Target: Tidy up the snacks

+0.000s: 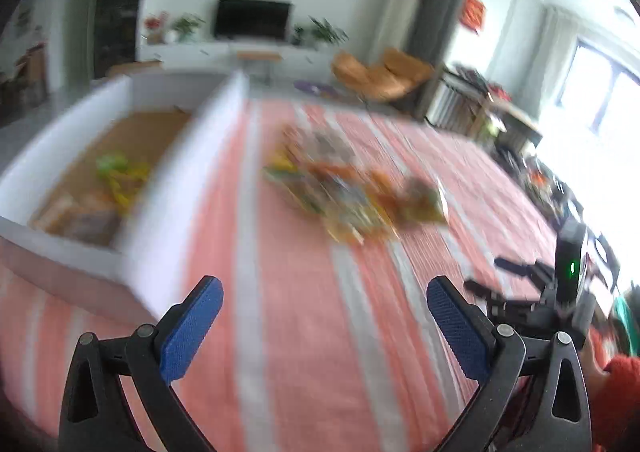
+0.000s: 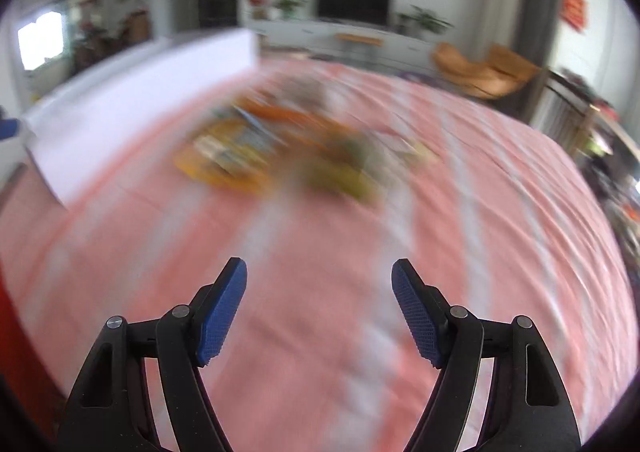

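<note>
- Far left in the left wrist view there's a white box [image 1: 132,188] sitting on the striped pink cloth [image 1: 288,332]. It has a brownish floor and tall white walls.
- Inside the box are a few snacks already: a green and yellow packet [image 1: 118,172] about mid-floor, and some brownish orange packs [image 1: 78,214] in the near corner. Too blurry to read any labels.
- Next over is the left gripper [image 1: 325,286], hovering over bare cloth just beside the near right corner of the box. Its blue pads [image 1: 192,328] are spread wide apart with nothing between them.
- Past it, middle of the cloth, is the main snack pile [image 1: 352,188]. It's a smeared jumble of yellow, orange and green wrappers lying loose, well apart from the box wall.
- In the right wrist view the same pile [image 2: 288,148] sits ahead and a bit left of centre, with the white box wall [image 2: 140,92] running along its left side.
- The right gripper [image 2: 319,272] is over open cloth, short of the pile and touching none of it. Its fingers are also held apart and empty.
- From the left camera, the right gripper shows up at the far right edge [image 1: 520,284] as a dark shape with a green light.
- Background stuff: a TV [image 1: 253,18] on a low white unit, and an orange chair [image 1: 380,74] near the window.
</note>
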A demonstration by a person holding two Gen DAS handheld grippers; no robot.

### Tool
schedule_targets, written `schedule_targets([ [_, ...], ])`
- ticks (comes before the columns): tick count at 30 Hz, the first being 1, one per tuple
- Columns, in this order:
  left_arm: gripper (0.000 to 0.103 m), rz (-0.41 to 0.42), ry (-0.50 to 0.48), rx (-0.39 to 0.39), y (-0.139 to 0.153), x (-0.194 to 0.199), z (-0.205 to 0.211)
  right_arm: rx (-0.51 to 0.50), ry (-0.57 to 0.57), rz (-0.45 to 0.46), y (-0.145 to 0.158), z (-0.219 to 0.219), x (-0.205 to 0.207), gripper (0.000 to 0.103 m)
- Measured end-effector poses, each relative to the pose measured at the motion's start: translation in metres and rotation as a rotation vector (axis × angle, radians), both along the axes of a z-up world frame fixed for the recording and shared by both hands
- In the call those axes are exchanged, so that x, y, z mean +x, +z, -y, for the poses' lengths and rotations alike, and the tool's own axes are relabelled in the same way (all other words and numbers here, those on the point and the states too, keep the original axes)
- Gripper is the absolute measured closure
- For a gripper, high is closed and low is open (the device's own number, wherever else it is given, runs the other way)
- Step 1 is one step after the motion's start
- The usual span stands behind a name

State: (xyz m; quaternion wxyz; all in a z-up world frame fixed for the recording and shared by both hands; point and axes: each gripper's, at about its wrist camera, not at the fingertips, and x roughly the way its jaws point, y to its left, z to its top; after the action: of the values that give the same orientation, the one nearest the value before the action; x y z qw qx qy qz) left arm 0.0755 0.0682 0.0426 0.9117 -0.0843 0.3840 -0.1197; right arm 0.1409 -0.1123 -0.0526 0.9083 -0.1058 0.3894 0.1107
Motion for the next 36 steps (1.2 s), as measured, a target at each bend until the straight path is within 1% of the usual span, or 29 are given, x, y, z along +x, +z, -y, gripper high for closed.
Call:
schedule_targets([
  [1, 0.002, -0.026, -0.009, 0.013, -0.01, 0.003, 0.01, -0.013, -0.046, -0.017, -0.01, 0.016, -0.002, 0.025],
  [3, 0.002, -0.076, -0.02, 0.05, -0.034, 0.013, 0.032, 0.004, -0.128, -0.049, -0.017, 0.042, -0.002, 0.025],
  [5, 0.002, -0.101, -0.009, 0.103, -0.051, 0.023, 0.042, 0.06, -0.206, -0.077, -0.019, 0.06, 0.004, 0.025],
  [6, 0.002, -0.104, 0.003, 0.131, -0.057, 0.026, 0.048, 0.099, -0.24, -0.076, -0.017, 0.069, 0.009, 0.025],
  [7, 0.002, -0.105, 0.013, 0.159, -0.061, 0.032, 0.049, 0.125, -0.262, -0.066, -0.013, 0.075, 0.011, 0.025],
  [10, 0.002, -0.104, 0.027, 0.212, -0.07, 0.051, 0.048, 0.144, -0.312, -0.047, -0.01, 0.083, 0.011, 0.025],
  [11, 0.002, -0.103, 0.034, 0.235, -0.072, 0.059, 0.048, 0.152, -0.321, -0.047, -0.01, 0.087, 0.001, 0.025],
  [14, 0.002, -0.113, 0.046, 0.301, -0.086, 0.071, 0.049, 0.172, -0.354, -0.079, -0.019, 0.087, 0.003, 0.024],
  [15, 0.002, -0.117, 0.05, 0.304, -0.091, 0.075, 0.05, 0.17, -0.357, -0.073, -0.017, 0.085, -0.005, 0.024],
  [16, 0.002, -0.125, 0.057, 0.299, -0.095, 0.078, 0.049, 0.16, -0.356, -0.065, -0.015, 0.083, -0.006, 0.022],
  [18, 0.002, -0.137, 0.075, 0.269, -0.098, 0.08, 0.042, 0.139, -0.346, -0.08, -0.017, 0.079, -0.007, 0.021],
  [20, 0.001, -0.142, 0.092, 0.245, -0.101, 0.082, 0.038, 0.118, -0.335, -0.087, -0.019, 0.075, -0.01, 0.017],
  [22, 0.0, -0.146, 0.098, 0.24, -0.102, 0.084, 0.037, 0.086, -0.323, -0.098, -0.021, 0.07, -0.008, 0.014],
  [24, 0.0, -0.146, 0.099, 0.24, -0.101, 0.084, 0.037, 0.069, -0.318, -0.1, -0.021, 0.067, -0.008, 0.013],
  [36, 0.0, -0.146, 0.098, 0.24, -0.101, 0.084, 0.037, 0.072, -0.318, -0.101, -0.02, 0.067, -0.01, 0.013],
])
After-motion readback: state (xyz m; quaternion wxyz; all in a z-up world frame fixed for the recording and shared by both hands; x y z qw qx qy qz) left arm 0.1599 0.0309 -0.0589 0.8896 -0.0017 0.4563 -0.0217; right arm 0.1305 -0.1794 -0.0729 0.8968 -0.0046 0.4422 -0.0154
